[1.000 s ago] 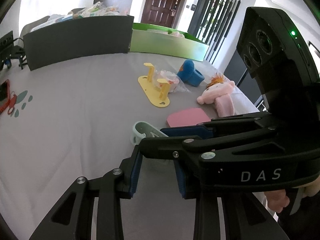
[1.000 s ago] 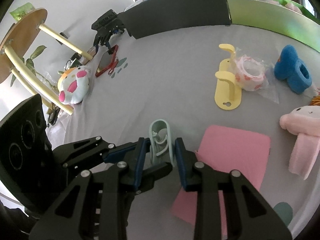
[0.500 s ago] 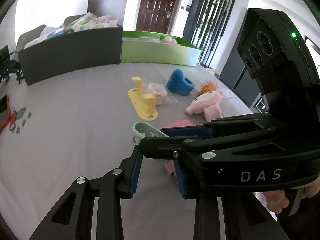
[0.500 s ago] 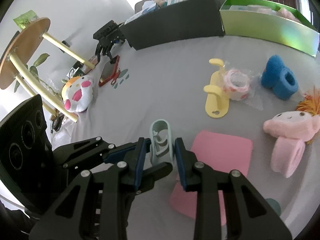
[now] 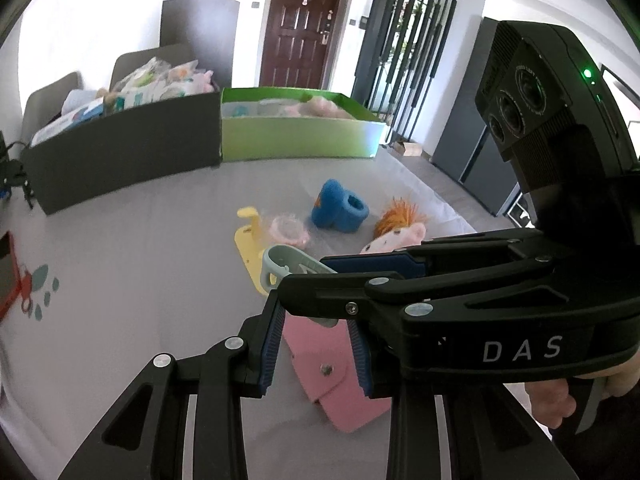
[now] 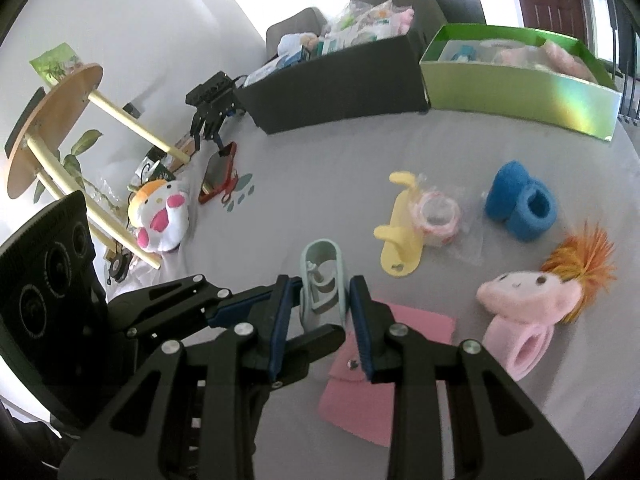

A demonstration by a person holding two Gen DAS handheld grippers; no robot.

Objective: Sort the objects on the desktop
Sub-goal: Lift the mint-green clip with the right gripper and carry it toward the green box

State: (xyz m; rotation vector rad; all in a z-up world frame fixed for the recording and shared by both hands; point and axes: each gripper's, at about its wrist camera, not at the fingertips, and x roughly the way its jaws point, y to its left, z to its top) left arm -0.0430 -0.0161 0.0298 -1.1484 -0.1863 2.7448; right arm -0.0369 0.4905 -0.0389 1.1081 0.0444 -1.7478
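Observation:
My right gripper (image 6: 320, 312) is shut on a pale green clip (image 6: 322, 284) and holds it above the grey table; the clip also shows in the left wrist view (image 5: 288, 268). My left gripper (image 5: 314, 340) is open and empty, crossing just under the right gripper (image 5: 360, 280). Below lies a pink pouch (image 6: 380, 392), also in the left wrist view (image 5: 340, 376). On the table lie a yellow hook (image 6: 400, 228), a wrapped tape roll (image 6: 438, 216), a blue foam toy (image 6: 520, 208) and an orange-haired plush doll (image 6: 532, 296).
A black box (image 6: 340, 76) and a green box (image 6: 520, 80), both holding items, stand at the table's far edge. A red phone (image 6: 218, 172) and a plush cat (image 6: 160, 216) lie at the left, beside a wooden stool (image 6: 52, 120).
My right gripper has lifted the green clip off the table. Both grippers have risen and tilted up, so the boxes and the room beyond show more.

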